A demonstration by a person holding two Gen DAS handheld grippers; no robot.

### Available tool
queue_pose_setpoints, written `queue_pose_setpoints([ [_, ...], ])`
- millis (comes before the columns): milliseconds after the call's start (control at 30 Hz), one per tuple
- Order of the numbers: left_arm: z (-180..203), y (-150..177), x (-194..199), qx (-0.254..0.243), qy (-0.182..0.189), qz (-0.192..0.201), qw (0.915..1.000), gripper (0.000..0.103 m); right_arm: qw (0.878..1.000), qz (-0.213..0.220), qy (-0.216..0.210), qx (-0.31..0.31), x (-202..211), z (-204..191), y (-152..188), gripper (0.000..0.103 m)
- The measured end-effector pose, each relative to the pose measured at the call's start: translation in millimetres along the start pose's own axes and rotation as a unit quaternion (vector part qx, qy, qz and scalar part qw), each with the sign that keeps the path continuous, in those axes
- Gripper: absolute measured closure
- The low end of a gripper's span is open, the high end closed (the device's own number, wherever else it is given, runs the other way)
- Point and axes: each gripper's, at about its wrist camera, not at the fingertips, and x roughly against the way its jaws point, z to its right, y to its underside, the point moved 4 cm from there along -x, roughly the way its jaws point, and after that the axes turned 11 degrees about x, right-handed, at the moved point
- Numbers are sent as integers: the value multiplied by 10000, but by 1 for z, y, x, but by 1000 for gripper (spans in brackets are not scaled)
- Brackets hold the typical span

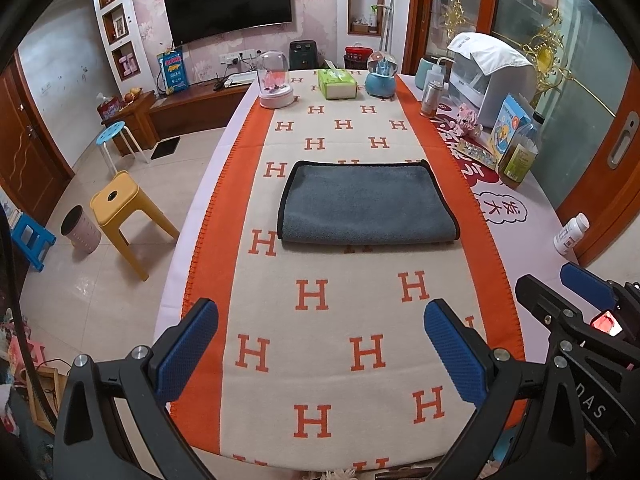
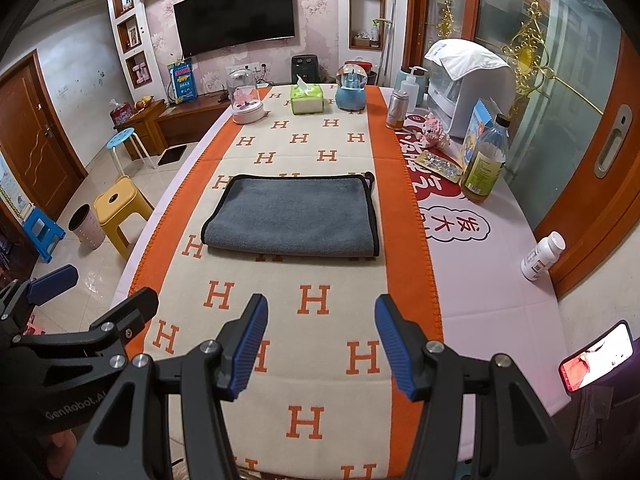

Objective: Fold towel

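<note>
A grey towel with black edging [image 1: 366, 202] lies folded flat on the orange and cream H-pattern cloth [image 1: 340, 320] in the middle of the table. It also shows in the right wrist view [image 2: 294, 216]. My left gripper [image 1: 320, 324] is open and empty, held above the cloth well short of the towel's near edge. My right gripper [image 2: 320, 320] is open and empty, also short of the towel. The right gripper shows at the right of the left wrist view [image 1: 560, 284]. The left gripper shows at the left of the right wrist view [image 2: 100, 284].
At the table's far end stand a glass dome [image 1: 274, 80], a green tissue box [image 1: 336, 84] and a blue snow globe [image 1: 382, 76]. Along the right side are an oil bottle [image 1: 520, 152], a white appliance [image 1: 492, 76] and a white pill bottle [image 1: 570, 234]. A yellow stool [image 1: 122, 212] and a bin [image 1: 80, 228] stand left.
</note>
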Motion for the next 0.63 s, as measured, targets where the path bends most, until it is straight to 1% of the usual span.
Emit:
queue_pose_setpoints([
  [633,-1,1,-3,4,-9,-33,10000,1,10000,-7,-2,-2,-1,0,-1,47],
])
